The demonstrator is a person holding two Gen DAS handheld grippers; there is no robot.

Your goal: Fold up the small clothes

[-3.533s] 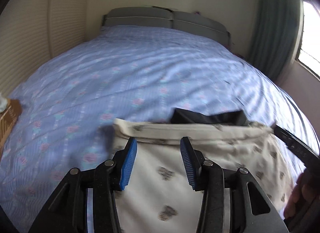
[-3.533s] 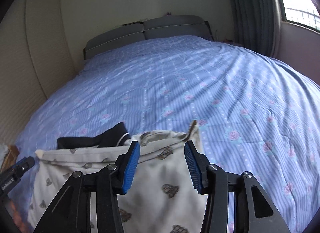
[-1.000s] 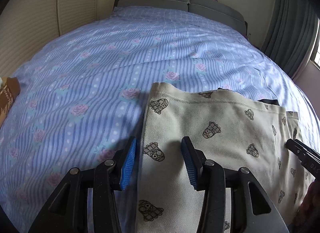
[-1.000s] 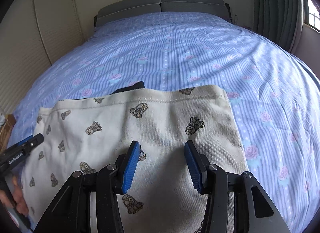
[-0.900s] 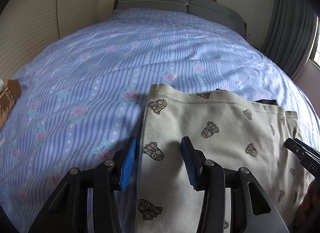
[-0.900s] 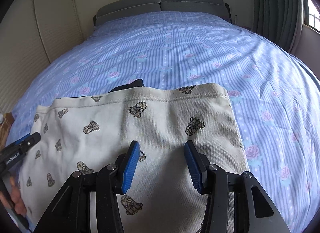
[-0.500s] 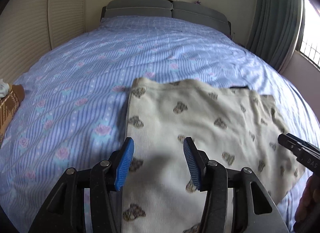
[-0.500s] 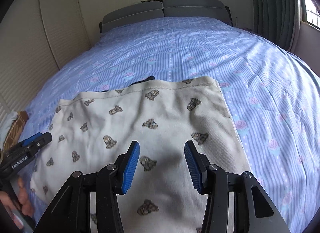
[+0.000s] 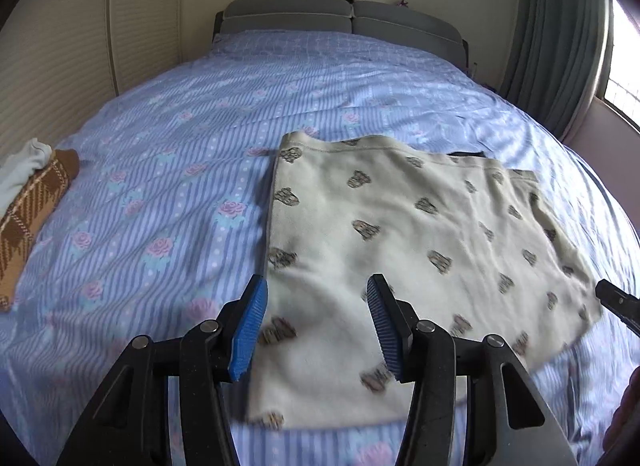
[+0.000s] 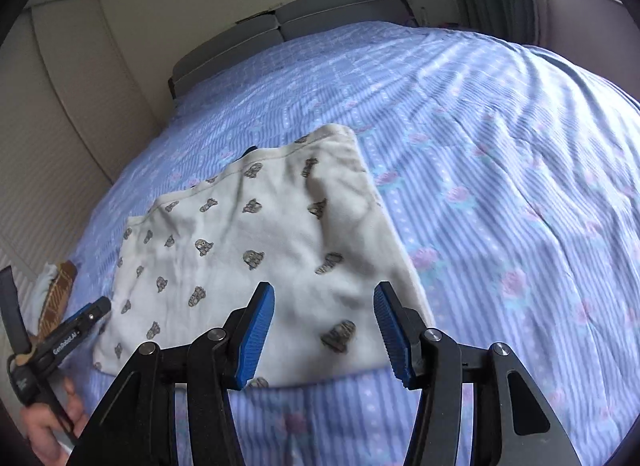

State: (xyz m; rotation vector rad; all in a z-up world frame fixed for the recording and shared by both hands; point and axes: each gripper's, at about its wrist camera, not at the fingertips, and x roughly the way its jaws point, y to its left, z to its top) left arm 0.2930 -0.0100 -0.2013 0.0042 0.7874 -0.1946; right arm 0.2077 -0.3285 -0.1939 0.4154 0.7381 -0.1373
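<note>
**Cream garment lies flat on the bed, both grippers above it with nothing held**

The bed [image 9: 168, 169] fills both views, covered by a blue striped bedspread [image 10: 500, 169] printed with pink roses. A grey padded headboard [image 9: 340, 19] stands at its far end against a pale wall, and a grey-green curtain [image 9: 560, 33] hangs beside a bright window at the right of the left wrist view.

The cream garment [image 9: 400, 234] with small dark printed figures lies spread on the bedspread, roughly rectangular, its stitched hem on the far side. A strip of dark fabric [image 9: 466, 153] peeks out from under that far edge. In the right wrist view the same garment [image 10: 256, 250] sits in the lower middle of the bed, lightly wrinkled.

Near the left edge of the bed, well apart from the garment, rest a brown patterned cloth [image 9: 28, 221] and a white cloth [image 9: 20, 169] touching it. No container appears in either view.

The left gripper [image 9: 316, 330] hangs over the near left part of the garment; its blue-padded fingers [image 9: 250, 330] are spread, with only air between them. The right gripper [image 10: 324, 334] hangs over the near right part, its fingers [image 10: 256, 338] also apart and widening at this moment, gripping nothing. The right wrist view also shows the left gripper at lower left, held by a hand [image 10: 52, 426].
</note>
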